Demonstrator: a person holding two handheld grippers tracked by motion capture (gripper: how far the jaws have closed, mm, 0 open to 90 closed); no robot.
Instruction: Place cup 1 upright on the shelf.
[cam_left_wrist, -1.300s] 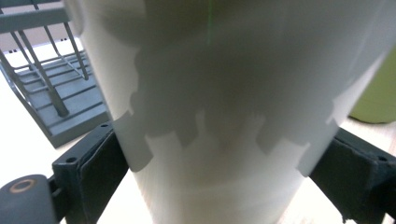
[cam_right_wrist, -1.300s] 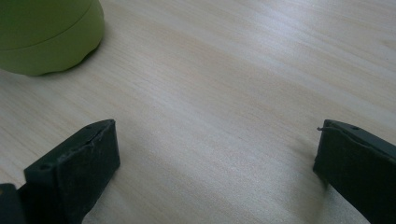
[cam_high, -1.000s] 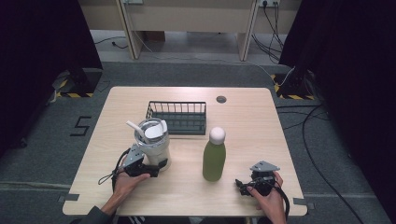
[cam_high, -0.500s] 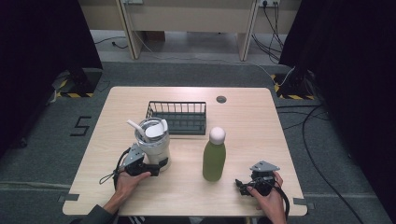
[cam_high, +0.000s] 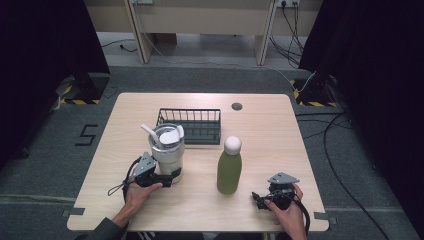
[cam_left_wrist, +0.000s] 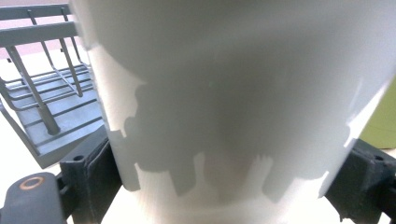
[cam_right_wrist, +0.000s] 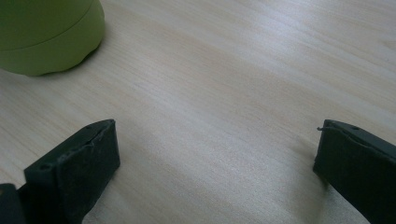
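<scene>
A white tumbler (cam_high: 167, 150) with a lid and a straw stands on the left half of the table. My left gripper (cam_high: 167, 179) is at its base, and in the left gripper view the tumbler's wall (cam_left_wrist: 224, 93) spans the whole gap, with a black jaw touching each side. A green bottle (cam_high: 229, 167) with a white cap stands upright at mid-table. My right gripper (cam_high: 257, 198) rests on the wood near the front right, its jaws wide apart and nothing between them. The bottle's base (cam_right_wrist: 46, 32) shows at the upper left of the right gripper view.
A dark wire basket (cam_high: 190, 111) sits behind the tumbler, close to it; its bars (cam_left_wrist: 42, 116) show left of the tumbler. A small round grommet (cam_high: 237, 106) lies near the table's far edge. Bare wood (cam_high: 270, 145) stretches right of the bottle.
</scene>
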